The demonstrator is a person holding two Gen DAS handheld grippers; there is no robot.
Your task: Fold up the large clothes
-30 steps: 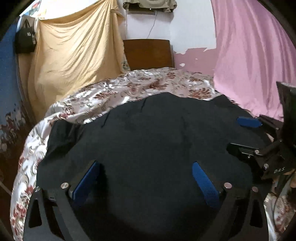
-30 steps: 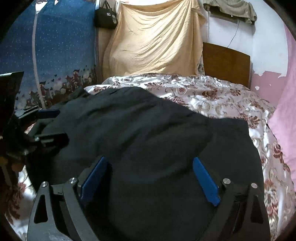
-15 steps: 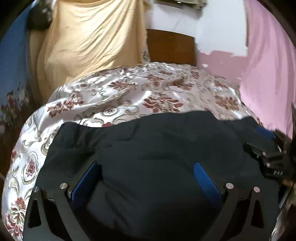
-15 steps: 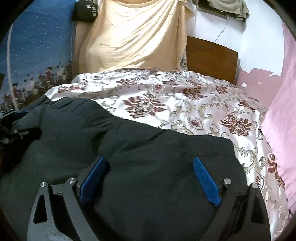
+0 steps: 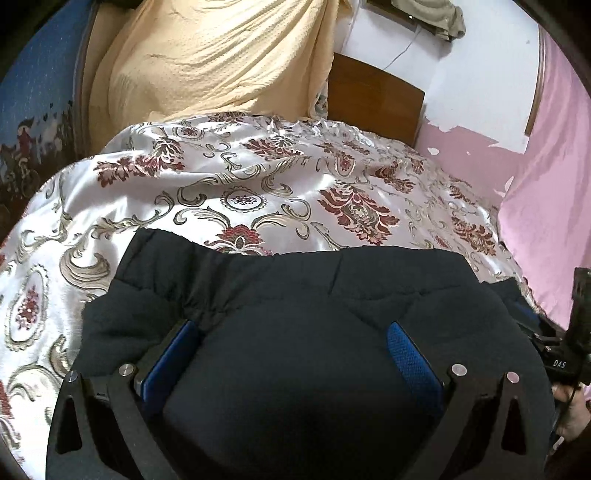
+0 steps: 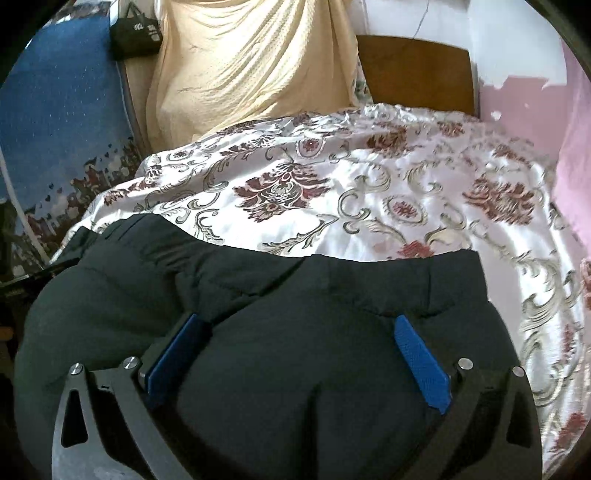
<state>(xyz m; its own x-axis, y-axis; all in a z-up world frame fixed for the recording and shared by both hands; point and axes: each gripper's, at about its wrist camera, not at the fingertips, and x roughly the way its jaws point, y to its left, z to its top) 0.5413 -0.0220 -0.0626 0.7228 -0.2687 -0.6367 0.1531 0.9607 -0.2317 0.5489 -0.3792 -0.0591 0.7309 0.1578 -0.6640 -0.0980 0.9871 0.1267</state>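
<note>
In the left wrist view, the upper left of the frame shows a blue patterned cloth (image 5: 33, 92), and next to it a yellow sheet (image 5: 207, 55) hangs down to the bed. In the middle lies a shiny floral bedcover (image 5: 258, 184), with a brown headboard (image 5: 373, 96) behind it, and a pink curtain (image 5: 550, 184) fills the right side. The black garment (image 5: 295, 314), thick and padded, covers the lower half of the frame and bulges up between the fingers of the left gripper (image 5: 295, 354); its jaws stand wide apart, with the blue pads (image 5: 173, 358) against the sides of the bulk, and I cannot tell if they squeeze it. At the right edge, part of the right gripper (image 5: 565, 354) is seen with a bit of a hand (image 5: 572, 410) under it. In the right wrist view, the blue cloth (image 6: 59, 129) is again at the upper left, with a small black bag (image 6: 136, 33) hanging beside the yellow sheet (image 6: 251, 62). The bedcover (image 6: 424, 192) spreads across the middle and right. The garment (image 6: 280, 314) lies in the lower half, its far edge across the centre of the frame. The right gripper (image 6: 299, 354) has just been opening its jaws, and now they stand fully apart, the garment swelling between them; the right blue pad (image 6: 421, 362) stands free of the cloth.
</note>
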